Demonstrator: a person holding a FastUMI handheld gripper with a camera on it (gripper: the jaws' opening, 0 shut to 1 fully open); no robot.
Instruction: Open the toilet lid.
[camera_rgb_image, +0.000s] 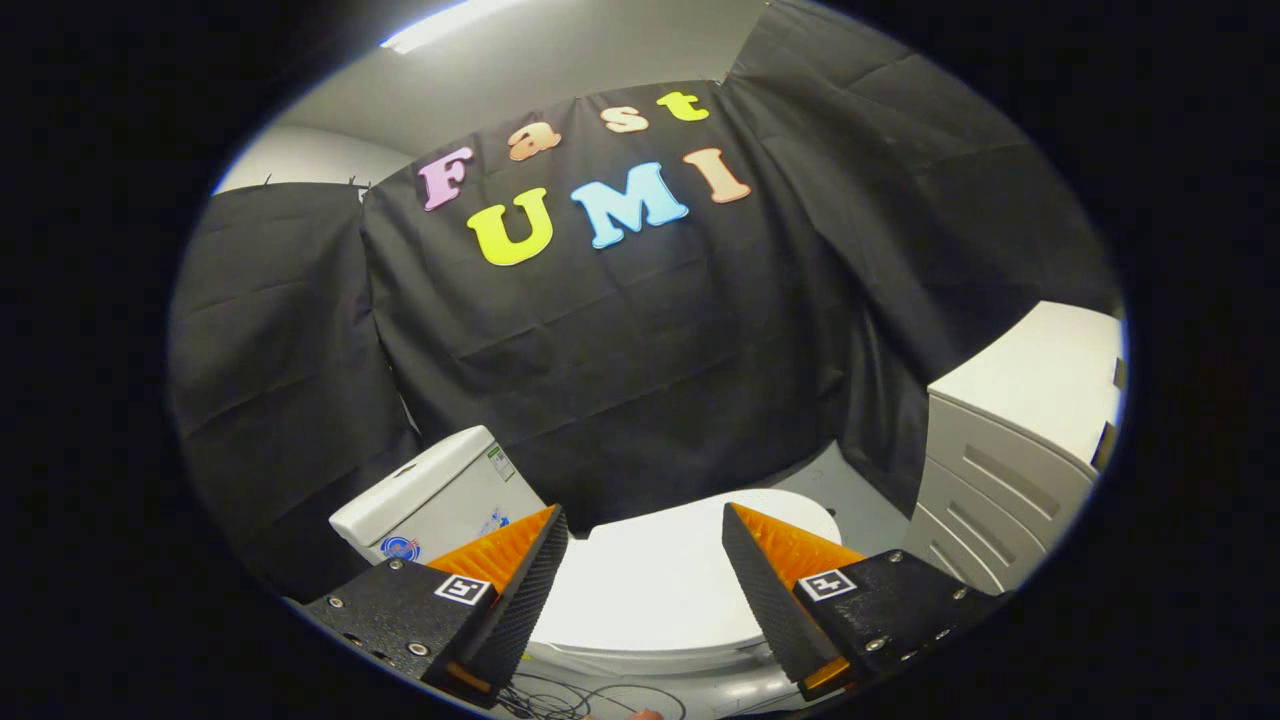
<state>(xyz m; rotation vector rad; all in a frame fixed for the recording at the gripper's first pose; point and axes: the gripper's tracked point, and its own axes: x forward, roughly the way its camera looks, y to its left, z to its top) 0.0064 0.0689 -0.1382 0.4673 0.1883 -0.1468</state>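
The hand-held gripper (645, 570) hangs with its fingers spread wide, holding nothing. Between and just beyond them lies the white oval plastic toilet lid (660, 585), closed flat, its long axis running from the white ceramic cistern (440, 500) behind the left finger across toward the white drawer cabinet (1010, 470).

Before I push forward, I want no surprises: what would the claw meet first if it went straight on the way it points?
Probably the closed toilet lid, which lies flat between and just ahead of the open claw's fingers. Depth is unclear; aimed slightly higher, it would pass over the lid to the black cloth wall beyond.
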